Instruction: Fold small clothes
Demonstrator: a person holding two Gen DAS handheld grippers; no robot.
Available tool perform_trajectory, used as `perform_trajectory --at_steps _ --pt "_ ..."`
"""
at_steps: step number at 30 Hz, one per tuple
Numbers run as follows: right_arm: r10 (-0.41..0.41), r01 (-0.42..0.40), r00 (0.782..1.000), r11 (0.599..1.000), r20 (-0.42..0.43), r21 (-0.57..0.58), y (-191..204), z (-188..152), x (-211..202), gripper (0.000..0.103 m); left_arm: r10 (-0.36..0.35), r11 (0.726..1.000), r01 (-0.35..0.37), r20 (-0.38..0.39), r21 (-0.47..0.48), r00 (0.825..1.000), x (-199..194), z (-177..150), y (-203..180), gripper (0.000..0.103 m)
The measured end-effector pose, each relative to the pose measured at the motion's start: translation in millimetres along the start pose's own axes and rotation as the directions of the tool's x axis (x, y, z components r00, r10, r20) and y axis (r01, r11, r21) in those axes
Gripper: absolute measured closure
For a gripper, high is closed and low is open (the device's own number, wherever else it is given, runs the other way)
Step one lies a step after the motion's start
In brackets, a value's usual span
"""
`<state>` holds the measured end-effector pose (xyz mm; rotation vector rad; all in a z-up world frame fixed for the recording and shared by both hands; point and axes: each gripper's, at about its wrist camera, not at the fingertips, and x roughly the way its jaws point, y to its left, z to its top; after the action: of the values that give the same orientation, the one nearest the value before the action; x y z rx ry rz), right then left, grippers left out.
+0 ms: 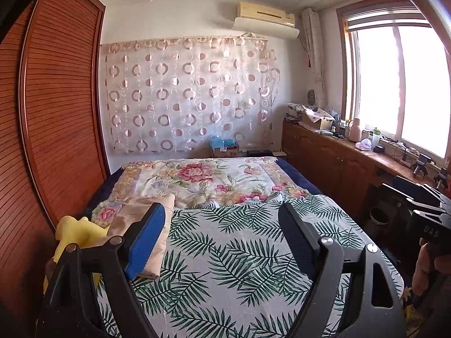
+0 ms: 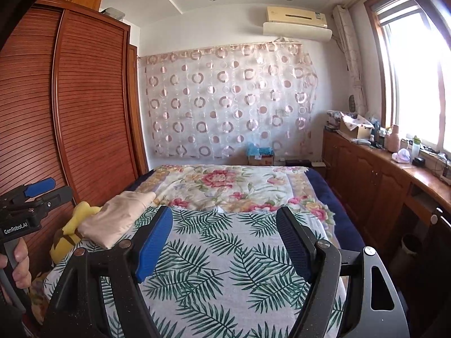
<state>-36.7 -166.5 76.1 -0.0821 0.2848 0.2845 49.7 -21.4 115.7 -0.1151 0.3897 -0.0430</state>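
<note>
The left hand-held gripper hides part of the folded beige garment.

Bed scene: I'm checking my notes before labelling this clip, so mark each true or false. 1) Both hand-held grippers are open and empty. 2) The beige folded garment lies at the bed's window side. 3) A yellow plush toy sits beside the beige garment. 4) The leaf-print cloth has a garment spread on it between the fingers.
1) True: the left hand-held gripper and right hand-held gripper hold nothing.
2) False: the beige folded garment lies at the wardrobe side.
3) True: the yellow plush toy adjoins it.
4) False: the leaf-print cloth is bare there.
</note>
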Motion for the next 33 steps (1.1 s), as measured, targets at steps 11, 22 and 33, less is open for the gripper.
perform_trajectory --at_steps 11,22,33 --pt "0.005 -0.005 1.0 1.0 -0.006 0.002 -7 -1 5 0.025 0.0 1.0 0.0 0.002 -0.001 1.0 -1 1 1 0.02" --pt "0.008 -0.008 1.0 1.0 -0.006 -0.001 -11 -1 6 0.025 0.002 1.0 -0.002 0.003 0.001 1.0 -1 0 0 0.02" --pt "0.009 -0.009 1.0 1.0 -0.003 -0.002 -14 -1 7 0.025 0.002 1.0 -0.002 0.004 0.001 1.0 -1 0 0 0.02"
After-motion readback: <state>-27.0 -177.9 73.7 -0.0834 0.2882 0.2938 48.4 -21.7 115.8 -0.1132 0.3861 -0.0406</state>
